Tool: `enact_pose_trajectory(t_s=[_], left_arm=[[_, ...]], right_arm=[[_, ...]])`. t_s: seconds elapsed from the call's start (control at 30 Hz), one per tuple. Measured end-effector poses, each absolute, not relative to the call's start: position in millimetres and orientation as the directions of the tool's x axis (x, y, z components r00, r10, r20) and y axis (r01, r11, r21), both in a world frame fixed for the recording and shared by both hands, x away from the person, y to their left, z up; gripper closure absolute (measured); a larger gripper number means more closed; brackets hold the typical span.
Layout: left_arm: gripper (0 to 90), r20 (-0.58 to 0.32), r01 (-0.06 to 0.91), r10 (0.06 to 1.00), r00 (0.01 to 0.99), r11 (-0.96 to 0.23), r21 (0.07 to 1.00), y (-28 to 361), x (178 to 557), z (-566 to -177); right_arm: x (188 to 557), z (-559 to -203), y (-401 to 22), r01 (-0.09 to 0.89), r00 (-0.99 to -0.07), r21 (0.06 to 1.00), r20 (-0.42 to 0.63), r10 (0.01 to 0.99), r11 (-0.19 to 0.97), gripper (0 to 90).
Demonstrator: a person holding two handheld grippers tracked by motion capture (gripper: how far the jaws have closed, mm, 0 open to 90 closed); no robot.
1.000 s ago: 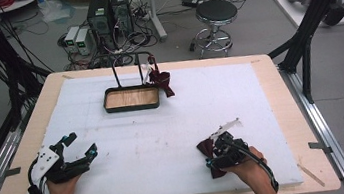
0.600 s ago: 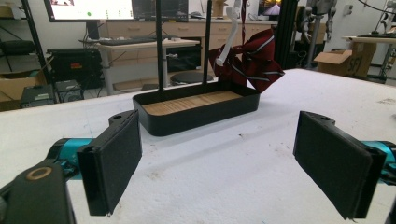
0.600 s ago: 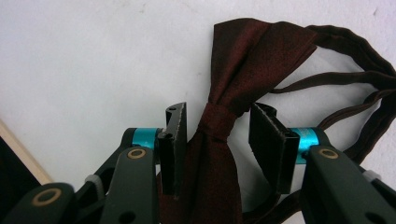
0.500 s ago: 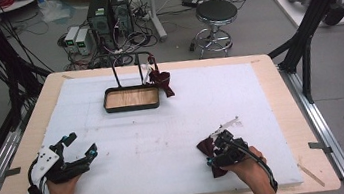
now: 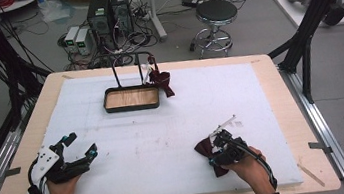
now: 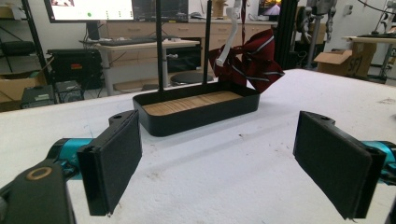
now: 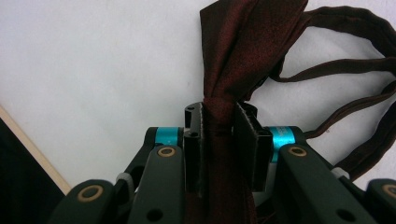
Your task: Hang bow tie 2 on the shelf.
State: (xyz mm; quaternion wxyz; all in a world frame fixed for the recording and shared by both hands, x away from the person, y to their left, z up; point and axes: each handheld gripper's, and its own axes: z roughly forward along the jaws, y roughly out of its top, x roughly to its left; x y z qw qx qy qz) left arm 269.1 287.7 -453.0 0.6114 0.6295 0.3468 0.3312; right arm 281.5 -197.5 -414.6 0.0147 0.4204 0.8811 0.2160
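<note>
— Jaws on our right gripper [image 7: 218, 144] are pinched shut on the knot of the dark red bow tie [image 7: 243, 51], down at the near right of the white table [image 5: 166, 143]. How do we carry it well?

— We lift straight, letting its strap [image 7: 355, 70] hang free. Our left gripper [image 6: 219, 168] stands spread wide, holding nothing, facing the black tray [image 6: 196, 109], where a striped bow tie [image 6: 254, 58] hangs on the rack [image 6: 159, 44]; presumably ours goes there too.
</note>
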Motion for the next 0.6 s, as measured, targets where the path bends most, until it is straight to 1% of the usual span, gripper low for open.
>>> enact_pose_trajectory(t_s=[0.6], left_arm=[[15.8,-0.007,0.031,0.842,0.540,-0.012,0.999,287.6,269.0,-453.0]], right_arm=[[279.6,-410.2,-200.5,0.688,-0.679,0.459,0.132,0.722,0.563,74.1]])
